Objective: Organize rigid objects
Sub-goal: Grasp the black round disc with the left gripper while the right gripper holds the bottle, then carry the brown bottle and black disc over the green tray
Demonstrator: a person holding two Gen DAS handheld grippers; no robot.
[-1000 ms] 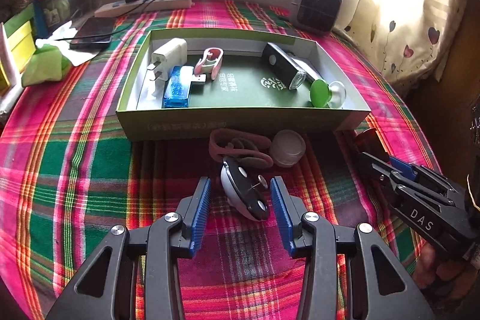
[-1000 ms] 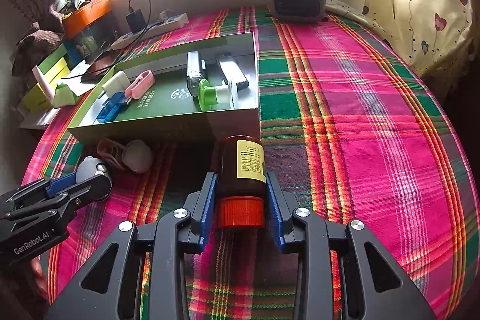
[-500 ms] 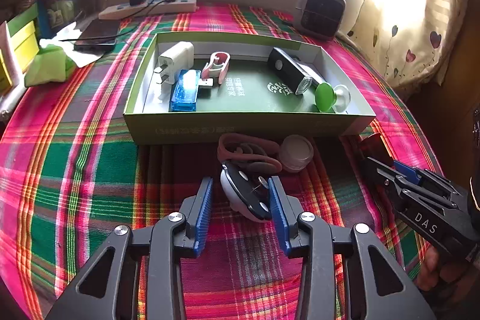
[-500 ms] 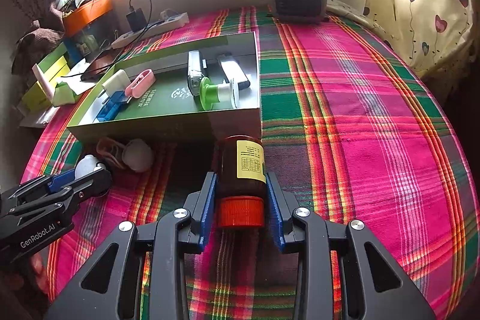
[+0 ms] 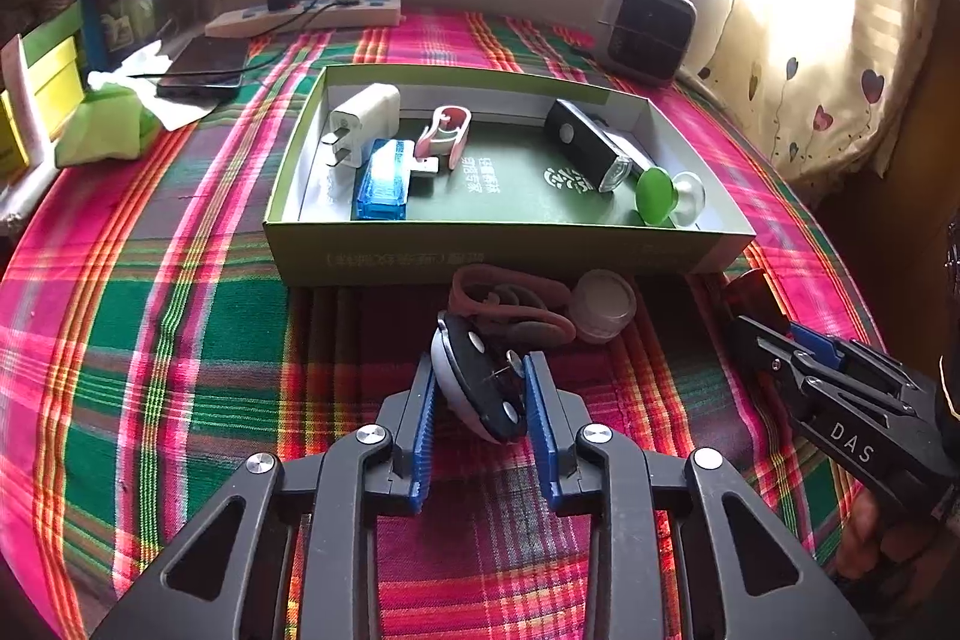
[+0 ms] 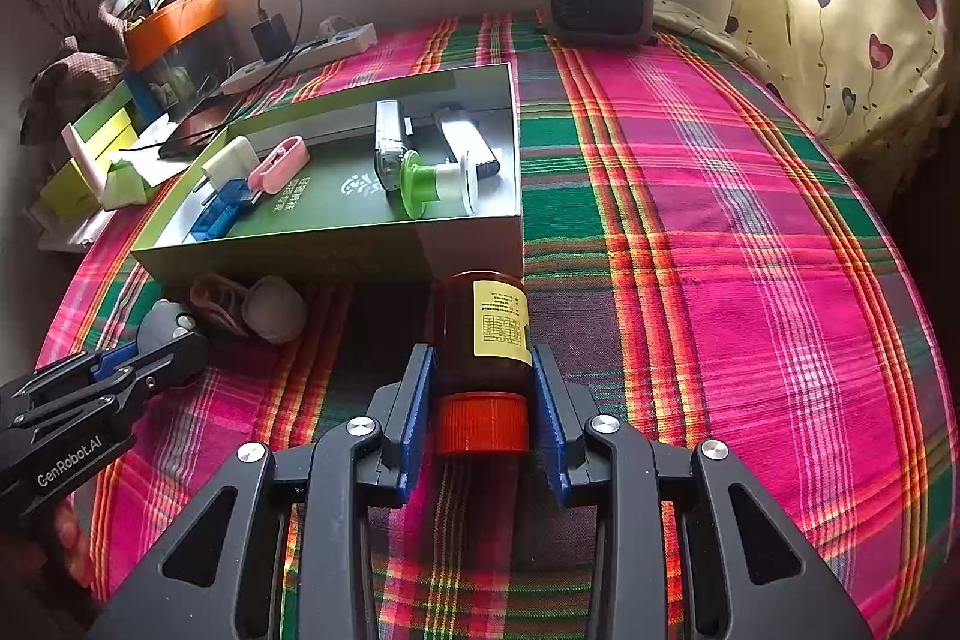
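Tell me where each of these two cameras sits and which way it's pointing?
Left wrist view: mounted on the left gripper, looking forward and down along its fingers, which have just been closing on a black-and-white gadget; the right gripper and fingers of the person's hand show at the right.
Right wrist view: mounted on the right gripper, looking down along its fingers clamped on a brown bottle; the left gripper shows at the left.
Both share the green box on the plaid cloth.
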